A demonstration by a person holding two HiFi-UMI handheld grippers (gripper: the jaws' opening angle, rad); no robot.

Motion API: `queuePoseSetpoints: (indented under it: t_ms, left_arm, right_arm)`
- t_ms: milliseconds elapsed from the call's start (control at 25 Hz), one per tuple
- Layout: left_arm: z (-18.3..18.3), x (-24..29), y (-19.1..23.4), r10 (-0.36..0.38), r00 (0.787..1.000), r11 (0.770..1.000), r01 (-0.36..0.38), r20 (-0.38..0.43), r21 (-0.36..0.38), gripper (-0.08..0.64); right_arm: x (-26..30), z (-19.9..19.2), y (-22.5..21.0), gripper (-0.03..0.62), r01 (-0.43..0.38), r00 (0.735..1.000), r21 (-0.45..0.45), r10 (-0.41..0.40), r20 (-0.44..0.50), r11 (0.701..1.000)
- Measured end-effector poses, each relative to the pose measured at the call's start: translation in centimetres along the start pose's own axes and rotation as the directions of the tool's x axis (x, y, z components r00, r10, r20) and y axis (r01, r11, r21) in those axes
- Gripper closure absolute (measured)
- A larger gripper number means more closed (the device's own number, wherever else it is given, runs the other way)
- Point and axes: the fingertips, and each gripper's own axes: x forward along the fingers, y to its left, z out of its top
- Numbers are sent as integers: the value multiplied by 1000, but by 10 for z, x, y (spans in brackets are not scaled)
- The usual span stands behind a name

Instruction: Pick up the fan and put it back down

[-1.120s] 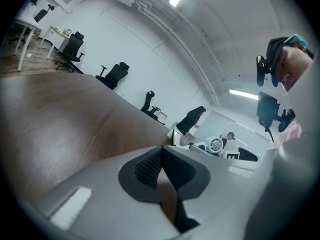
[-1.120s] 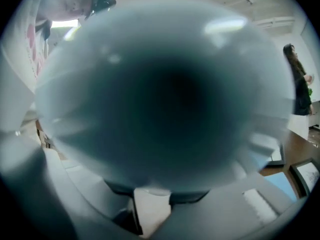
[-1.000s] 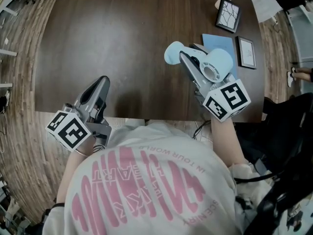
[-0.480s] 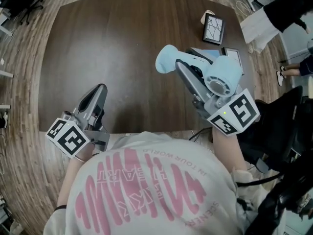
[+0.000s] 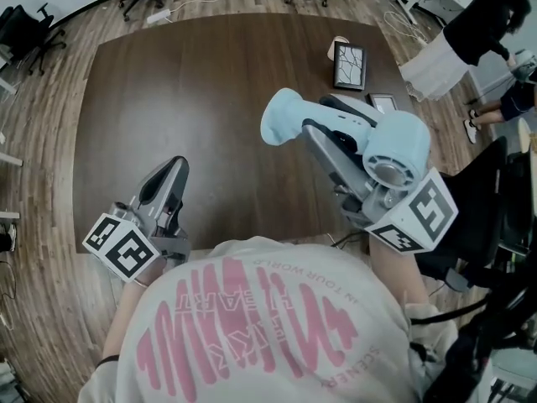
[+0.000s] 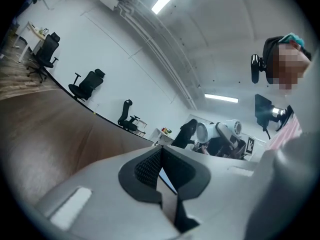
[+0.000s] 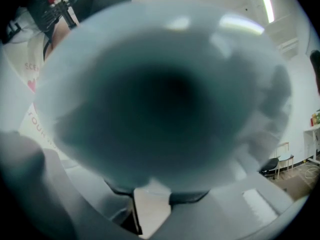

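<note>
— What sat at the left?

— The left gripper [image 5: 174, 168] hung over the near edge of the dark wooden table [image 5: 210, 91], its marker cube [image 5: 122, 243] turned toward the person's white shirt with pink print [image 5: 252, 326]. In the left gripper view its dark pads met with nothing between them, so it carried nothing. Beyond them that view showed black office chairs [image 6: 87, 84] along a white wall.

— And the fan?

— The light-blue fan [image 5: 393, 143] was up in the air over the right part of the table, clear of the wood. The right gripper [image 5: 321, 114] had it: one grey finger ran along each side of the fan's body, and the jaws stood partly apart, clamped on it. One rounded end stuck out past the fingertips toward the table's middle; the thick barrel end lay back near that gripper's marker cube [image 5: 417, 218].

— What did the right gripper view give?

— Mostly a blurred pale-blue mass that filled the picture, with the pads pressed against its underside.

— Anything further right?

— A black-framed picture [image 5: 349, 64] lay flat near the table's far right corner, a smaller frame [image 5: 383, 102] just nearer. Off the table's corner stood a person in a black top [image 5: 474, 28].
</note>
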Motion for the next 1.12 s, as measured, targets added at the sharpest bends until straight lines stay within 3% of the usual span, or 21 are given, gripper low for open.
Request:
queuePoseSetpoints:
  t_ms: [200, 360, 600, 720, 920, 1120]
  left_arm:
    - [21, 5, -17, -37, 999, 989, 39, -21, 142, 540]
    - [44, 14, -39, -104, 995, 965, 103, -8, 242, 540]
    - [89, 16, -83, -210, 975, 934, 177, 76, 310, 540]
    - [91, 14, -89, -198, 977, 925, 159, 82, 345, 540]
    - [92, 4, -82, -144, 986, 937, 108, 83, 333, 540]
    - [84, -2, -78, -119, 990, 932, 83, 80, 353, 540]
  right_arm:
    - [2, 24, 17, 442, 1, 1000, -24, 0, 24, 1000]
    - [-1, 28, 31, 442, -5, 1000, -51, 6, 28, 999]
    - [-1, 25, 39, 442, -11, 1000, -58, 12, 16, 998]
    - [-2, 26, 38, 442, -11, 1000, -56, 12, 20, 998]
    - [1, 27, 42, 442, -28, 1000, -54, 29, 11, 998]
    - [5, 17, 48, 442, -52, 999, -69, 52, 3, 996]
